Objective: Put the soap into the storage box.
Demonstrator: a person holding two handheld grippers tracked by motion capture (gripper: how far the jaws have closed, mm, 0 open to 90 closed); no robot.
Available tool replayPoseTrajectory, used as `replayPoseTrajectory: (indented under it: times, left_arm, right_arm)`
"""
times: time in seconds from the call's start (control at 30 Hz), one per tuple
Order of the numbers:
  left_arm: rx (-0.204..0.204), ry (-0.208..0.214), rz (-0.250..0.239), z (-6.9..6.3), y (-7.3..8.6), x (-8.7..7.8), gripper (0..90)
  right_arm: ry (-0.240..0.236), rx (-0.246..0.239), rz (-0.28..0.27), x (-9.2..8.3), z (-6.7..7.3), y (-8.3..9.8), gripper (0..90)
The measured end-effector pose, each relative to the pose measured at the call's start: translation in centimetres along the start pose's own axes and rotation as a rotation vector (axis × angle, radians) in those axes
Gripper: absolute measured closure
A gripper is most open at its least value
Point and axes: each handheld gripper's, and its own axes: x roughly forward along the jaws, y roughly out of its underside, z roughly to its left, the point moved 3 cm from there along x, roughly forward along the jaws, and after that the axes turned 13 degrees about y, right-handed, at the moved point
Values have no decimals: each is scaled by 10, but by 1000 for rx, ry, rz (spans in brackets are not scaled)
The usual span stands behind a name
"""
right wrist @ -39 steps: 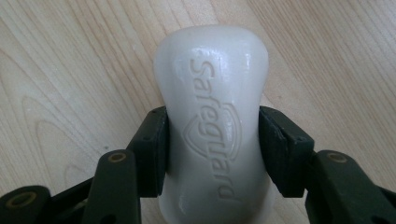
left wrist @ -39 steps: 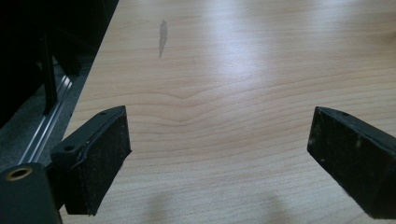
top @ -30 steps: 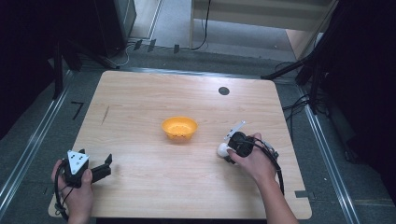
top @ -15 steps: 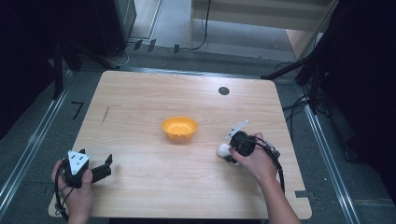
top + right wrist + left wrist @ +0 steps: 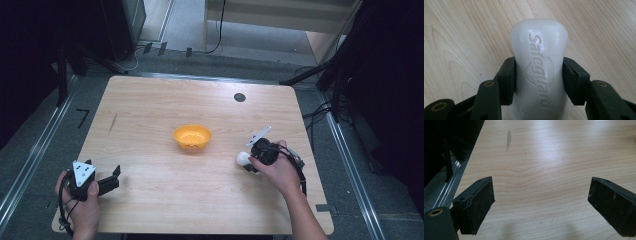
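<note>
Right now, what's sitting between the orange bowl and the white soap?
Nothing: in the high view, only bare table separates the orange bowl from the white soap.

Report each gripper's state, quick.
Left gripper: open, nothing between its jaws.
Right gripper: shut on the white soap bar.

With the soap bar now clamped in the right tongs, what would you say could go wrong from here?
1. The white soap bar is smooth and curved, and the right tongs pinch it at its narrowed waist, so it might slip or twist out when lifted.
2. If it is meant for the orange bowl, that bowl looks light and small; a dropped bar could tip it or bounce out.
3. The left tongs stand open over bare table, too far off to steady anything.
</note>
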Motion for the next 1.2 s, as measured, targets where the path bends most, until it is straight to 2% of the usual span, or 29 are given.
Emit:
replayPoseTrajectory:
  times: [0.27,0.53,0.63,0.67,0.73,0.83,0.93,1.0,1.2]
  left_arm:
    - [-3,6,-9,0,0,0,69]
    - [-9,12,-11,1,0,0,69]
    - [-9,13,-14,1,0,0,69]
    - [-10,13,-14,1,0,0,69]
    - [-13,15,-14,2,-1,0,69]
    - [-17,14,-18,2,0,0,69]
    - [-32,21,-23,3,0,-1,69]
    - [-32,21,-27,3,0,-1,69]
    - [-39,15,-16,4,-1,0,69]
  right_arm:
    - [0,-40,-18,-10,0,-17,500]
    - [-15,-88,-12,-15,2,-33,500]
    - [-19,-84,-7,-17,3,-37,500]
    - [-19,-103,-15,-19,3,-42,501]
    - [-22,-111,-20,-21,4,-47,501]
    - [-28,-108,-29,-22,4,-50,500]
    - [-42,-143,-21,-22,4,-55,500]
    - [-43,-150,-9,-24,3,-58,500]
    - [-43,-168,-19,-28,3,-65,501]
